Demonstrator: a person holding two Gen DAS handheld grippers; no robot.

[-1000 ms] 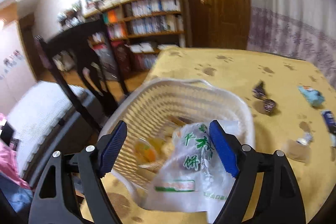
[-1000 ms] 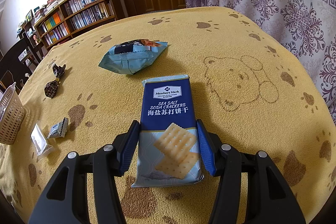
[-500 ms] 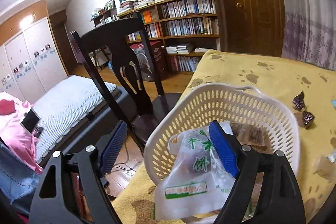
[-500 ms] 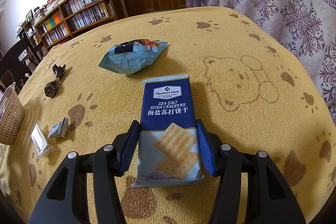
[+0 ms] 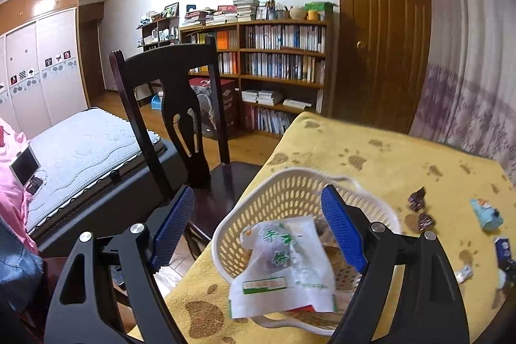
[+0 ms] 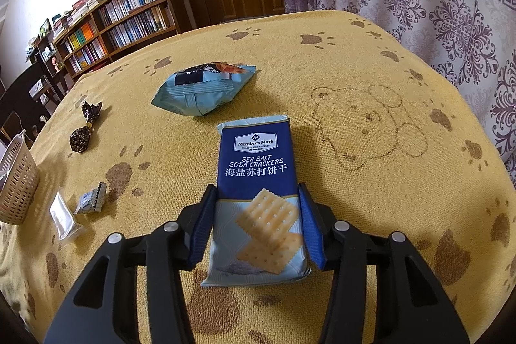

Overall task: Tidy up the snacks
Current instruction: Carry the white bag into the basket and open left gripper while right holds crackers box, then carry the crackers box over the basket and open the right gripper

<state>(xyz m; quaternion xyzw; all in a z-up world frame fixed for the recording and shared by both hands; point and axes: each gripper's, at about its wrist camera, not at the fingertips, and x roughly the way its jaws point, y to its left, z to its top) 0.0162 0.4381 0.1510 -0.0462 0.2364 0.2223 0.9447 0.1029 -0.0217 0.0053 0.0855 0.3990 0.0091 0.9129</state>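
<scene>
A white snack bag with green lettering [image 5: 283, 263] lies in the cream plastic basket [image 5: 290, 174], draped over its near rim. My left gripper [image 5: 258, 229] hangs open just above and behind it, with the bag below the blue pads and not touched. In the right wrist view, my right gripper [image 6: 256, 224] is shut on the near end of a blue sea salt soda crackers pack [image 6: 256, 163] that rests flat on the yellow tablecloth. The basket [image 6: 16, 179] stands at the table's far left edge there.
A light-blue snack bag [image 6: 200, 89], two dark wrapped candies [image 6: 85, 128], a small silver sweet [image 6: 92, 200] and a white sachet [image 6: 64, 220] lie loose on the cloth. A dark wooden chair [image 5: 174, 105] stands against the table beside the basket. A curtain hangs at the right.
My left gripper has pulled back and up from the basket and swung left, leaving the white bag lying in it. The right gripper and the crackers pack have not moved.
</scene>
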